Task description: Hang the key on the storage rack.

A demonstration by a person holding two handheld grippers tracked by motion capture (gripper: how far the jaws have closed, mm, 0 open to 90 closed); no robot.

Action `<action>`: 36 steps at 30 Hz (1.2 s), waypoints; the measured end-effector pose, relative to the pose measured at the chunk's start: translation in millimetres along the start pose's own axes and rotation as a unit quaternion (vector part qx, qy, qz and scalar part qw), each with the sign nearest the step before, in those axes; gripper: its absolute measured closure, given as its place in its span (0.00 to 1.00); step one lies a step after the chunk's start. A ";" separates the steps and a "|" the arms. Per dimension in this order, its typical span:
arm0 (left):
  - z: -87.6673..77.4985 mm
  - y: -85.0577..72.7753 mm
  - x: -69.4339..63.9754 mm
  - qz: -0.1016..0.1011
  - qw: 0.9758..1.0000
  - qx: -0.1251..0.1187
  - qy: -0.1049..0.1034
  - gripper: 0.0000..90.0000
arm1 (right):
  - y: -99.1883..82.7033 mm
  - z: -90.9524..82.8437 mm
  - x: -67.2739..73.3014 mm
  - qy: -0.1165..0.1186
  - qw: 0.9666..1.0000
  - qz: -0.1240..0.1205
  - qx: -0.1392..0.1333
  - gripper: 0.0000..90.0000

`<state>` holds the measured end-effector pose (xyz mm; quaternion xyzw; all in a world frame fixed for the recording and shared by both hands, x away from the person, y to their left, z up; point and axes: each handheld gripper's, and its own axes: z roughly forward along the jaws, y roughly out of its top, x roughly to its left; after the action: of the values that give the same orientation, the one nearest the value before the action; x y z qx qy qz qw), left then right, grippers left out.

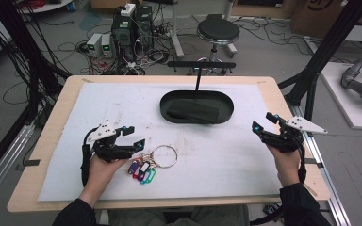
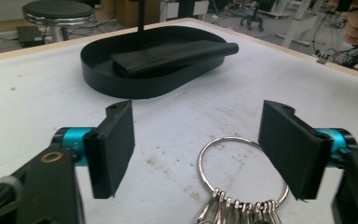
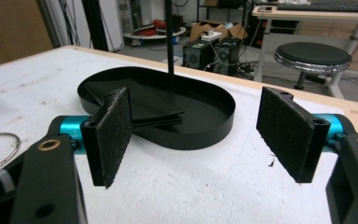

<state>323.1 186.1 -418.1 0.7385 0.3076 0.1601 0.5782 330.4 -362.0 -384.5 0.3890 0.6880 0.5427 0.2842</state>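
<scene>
A metal key ring with several coloured tags lies on the white mat in the high view, left of centre. My left gripper hovers just left of it, open. In the left gripper view the ring and its keys lie on the mat between and below the spread jaws of the left gripper, untouched. Beyond stands a black oval tray holding a folded black piece. My right gripper is to the tray's right, open and empty. Seen from the right gripper, its jaws frame the tray.
A thin black post with a crossbar rises from the tray's far side. The mat sits on a wooden table. Past the table are a round stool, computer boxes and floor cables. A metal frame stands at the right.
</scene>
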 end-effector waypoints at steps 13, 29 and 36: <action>16.1 8.9 -3.2 -0.007 0.999 0.032 -0.015 0.38 | -1.1 5.1 1.2 0.000 1.000 -0.030 0.007 0.26; 54.4 5.2 -4.5 -0.006 0.993 0.113 -0.022 0.55 | -3.7 9.8 1.9 -0.008 0.999 -0.044 0.018 0.27; 65.0 -0.4 -5.3 0.003 0.986 0.165 -0.025 0.66 | -4.2 9.6 1.0 -0.009 0.999 -0.045 0.018 0.28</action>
<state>357.4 133.6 -436.1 0.8282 0.3135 0.0907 0.4557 336.8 -356.6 -390.9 0.3676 0.7122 0.5133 0.3068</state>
